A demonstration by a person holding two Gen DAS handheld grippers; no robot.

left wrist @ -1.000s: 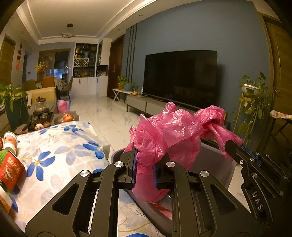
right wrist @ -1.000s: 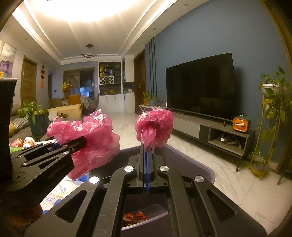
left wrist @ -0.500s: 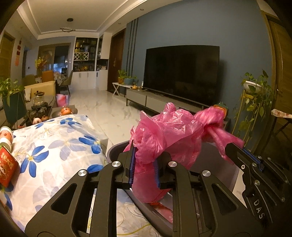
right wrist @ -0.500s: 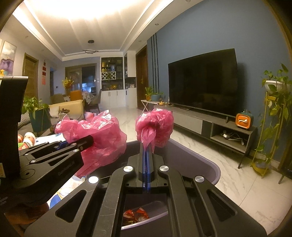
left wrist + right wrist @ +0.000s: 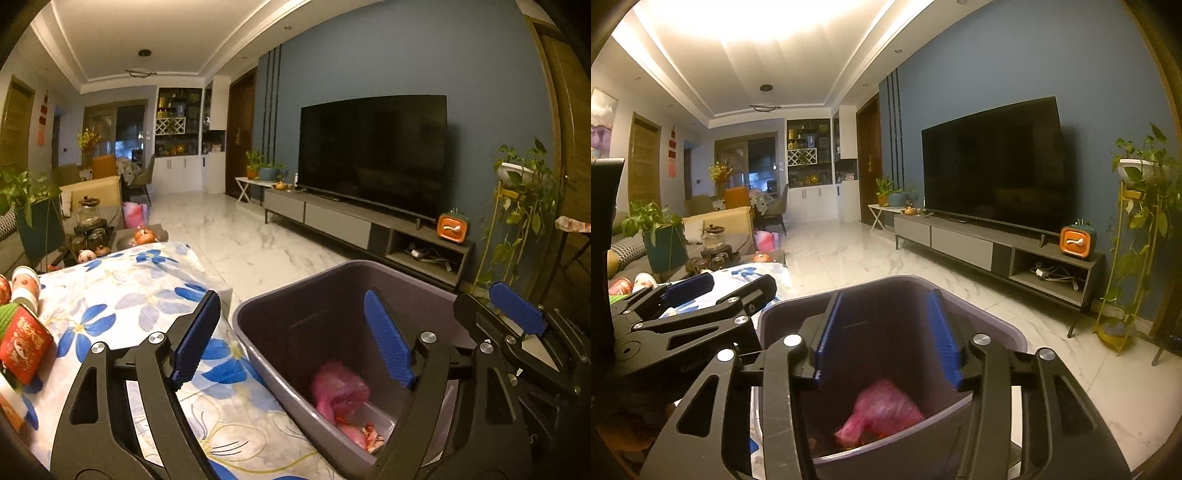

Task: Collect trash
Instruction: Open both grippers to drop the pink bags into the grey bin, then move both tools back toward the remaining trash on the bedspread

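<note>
The pink bag lies crumpled at the bottom of the grey bin, beside a few scraps of red and orange wrapper on the bin's floor. In the right wrist view the same bag shows as a pink heap low in the bin, with small bits of litter at its edge.

The left gripper is held above the bin's near-left rim. Its fingers have just been opening and now stand spread wide, with nothing between them. One blue finger hangs over the flowered cloth on the worktop, the other over the bin's mouth. The bag lies well below them, apart from both.

The right gripper is over the middle of the bin's mouth. Its fingers have also just been opening and stand parted, gripping nothing; the bag shows far down in the gap between them, touching neither.

Each gripper appears in the other's view: the right one at the bin's far-right rim, the left one over the cloth at the bin's left side.

On the cloth's left edge stands a red can.
</note>
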